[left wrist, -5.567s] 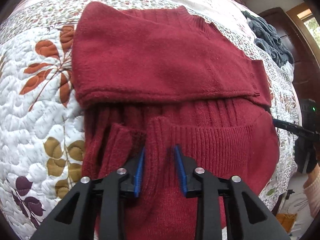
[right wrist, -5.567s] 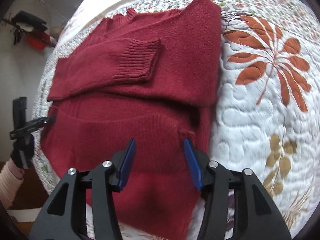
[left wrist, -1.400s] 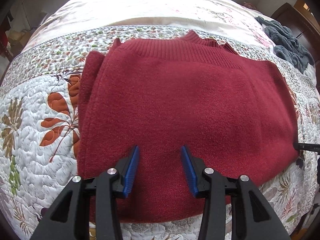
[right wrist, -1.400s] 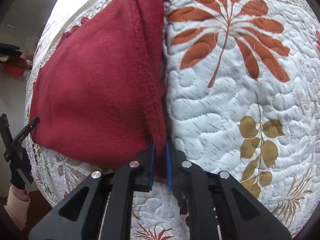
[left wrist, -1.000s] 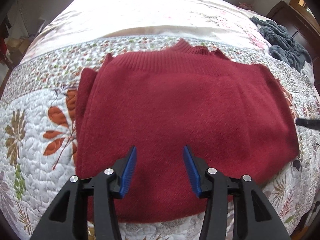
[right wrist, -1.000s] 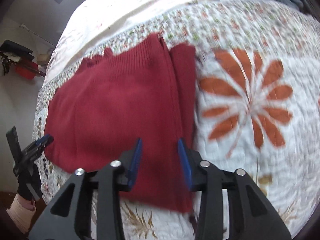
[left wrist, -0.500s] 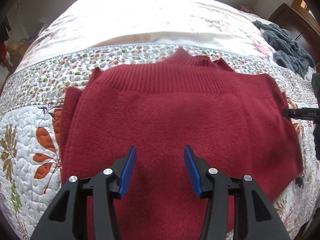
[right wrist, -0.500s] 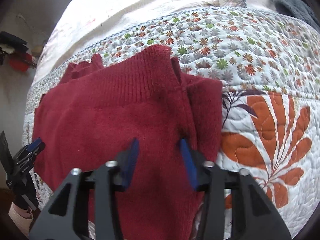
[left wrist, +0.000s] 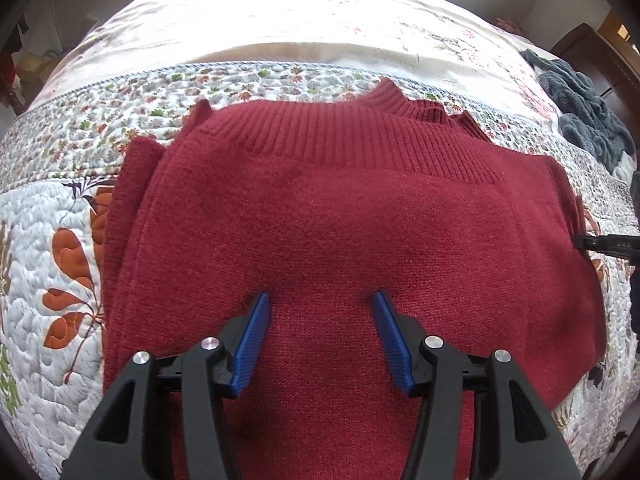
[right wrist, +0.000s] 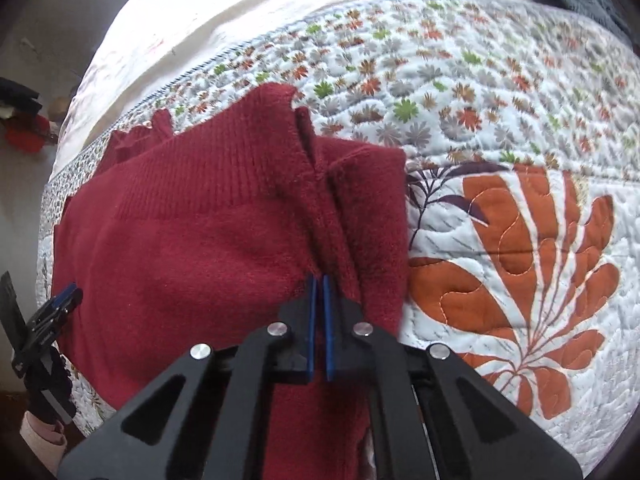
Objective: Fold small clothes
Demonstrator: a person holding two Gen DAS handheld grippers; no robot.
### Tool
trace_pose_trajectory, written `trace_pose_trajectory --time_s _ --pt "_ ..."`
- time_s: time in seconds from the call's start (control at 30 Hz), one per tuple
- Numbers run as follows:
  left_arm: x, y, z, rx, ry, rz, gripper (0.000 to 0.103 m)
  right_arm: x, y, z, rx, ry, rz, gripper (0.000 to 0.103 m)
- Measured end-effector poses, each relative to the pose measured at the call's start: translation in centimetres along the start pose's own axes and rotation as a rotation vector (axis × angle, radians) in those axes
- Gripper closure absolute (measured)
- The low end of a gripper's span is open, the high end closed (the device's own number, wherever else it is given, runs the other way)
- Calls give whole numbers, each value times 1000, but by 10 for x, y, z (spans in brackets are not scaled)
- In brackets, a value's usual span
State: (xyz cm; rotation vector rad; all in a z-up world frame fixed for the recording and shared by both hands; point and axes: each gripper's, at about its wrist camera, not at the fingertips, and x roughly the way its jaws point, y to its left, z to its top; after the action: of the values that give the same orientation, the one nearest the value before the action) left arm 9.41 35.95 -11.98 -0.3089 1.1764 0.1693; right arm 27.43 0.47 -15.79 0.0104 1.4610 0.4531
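Observation:
A dark red knit sweater [left wrist: 340, 220] lies folded on the quilted bed, its ribbed hem at the far side. My left gripper [left wrist: 320, 298] hovers open over the near middle of the sweater, blue pads wide apart with nothing between them. In the right wrist view the sweater [right wrist: 192, 240] has a raised lengthwise fold along its right edge. My right gripper [right wrist: 320, 280] is shut on that fold, pads nearly touching. The left gripper [right wrist: 60, 300] shows at the sweater's left edge, and the right gripper's tip [left wrist: 600, 242] shows at the sweater's right edge.
The floral quilt [left wrist: 60, 240] with orange leaf prints [right wrist: 520, 260] spreads around the sweater. A grey fluffy garment [left wrist: 580, 116] lies at the far right of the bed. The bed's edge and a person's pink sleeve [right wrist: 40, 436] are at lower left.
The right gripper, open half a second ago, has shut on the fold at the sweater's right edge. The left gripper stays open and has shifted slightly forward over the sweater.

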Motion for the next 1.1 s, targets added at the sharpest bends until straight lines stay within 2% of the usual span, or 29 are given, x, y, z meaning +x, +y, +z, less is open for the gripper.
trace_pose_trajectory --time_s 0.1,0.2,0.27,0.33,0.47,0.6,0.7,0.87,1.1 --pt "-1 -1 1 1 9 6 47 -4 2 1 1 -5 16 100" --pt "-3 -5 4 9 13 22 48 -25 3 -5 11 -32 49 92" --pt "-7 -10 6 6 9 34 48 -41 3 -14 15 -60 60 75" --pt "-12 -17 8 9 1 22 48 -53 1 -23 21 -77 63 66" --pt "-15 -31 13 14 -7 -11 46 -55 -7 -43 44 -40 81 59" --pt "-7 -42 17 26 2 -20 45 -41 -17 -59 69 2 61 58" --pt "-1 -45 17 36 9 -10 45 -32 -26 -65 113 14 114 58" --pt "6 -45 13 53 14 10 45 -12 -32 -67 160 27 192 78" --pt "9 -39 12 37 12 7 45 -11 -38 -71 178 18 216 83"
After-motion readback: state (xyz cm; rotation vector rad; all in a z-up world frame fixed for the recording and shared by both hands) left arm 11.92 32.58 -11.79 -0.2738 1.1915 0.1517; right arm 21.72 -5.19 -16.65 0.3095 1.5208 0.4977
